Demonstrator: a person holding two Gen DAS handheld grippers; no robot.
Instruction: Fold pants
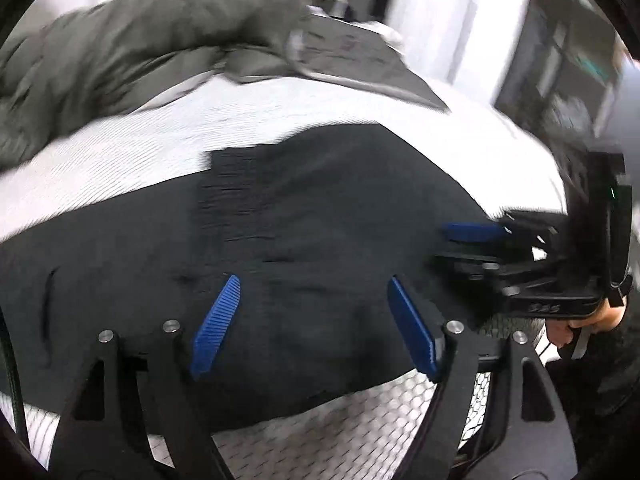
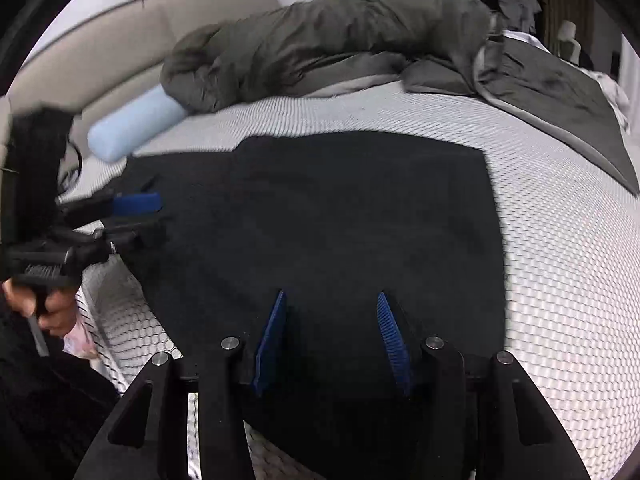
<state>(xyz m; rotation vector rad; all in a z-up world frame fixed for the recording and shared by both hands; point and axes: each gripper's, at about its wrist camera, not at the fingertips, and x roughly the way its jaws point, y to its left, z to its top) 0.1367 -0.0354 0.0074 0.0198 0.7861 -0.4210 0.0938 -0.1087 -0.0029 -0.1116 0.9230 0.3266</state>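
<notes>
Black pants (image 1: 320, 240) lie flat on a white mattress (image 1: 120, 152), folded into a rough rectangle, also in the right wrist view (image 2: 340, 208). My left gripper (image 1: 314, 284) is open above the pants, its blue pads (image 1: 218, 320) spread apart with nothing between them. My right gripper (image 2: 332, 300) is open over the near edge of the pants. Each gripper shows in the other's view: the right one (image 1: 476, 240) at the pants' right edge, the left one (image 2: 136, 212) at their left edge.
A crumpled olive-grey duvet (image 2: 340, 36) lies across the far side of the mattress (image 2: 560, 240). A light blue bolster (image 2: 132, 124) lies at the far left by a beige headboard (image 2: 100, 40). A dark grey blanket (image 2: 560, 92) covers the far right corner.
</notes>
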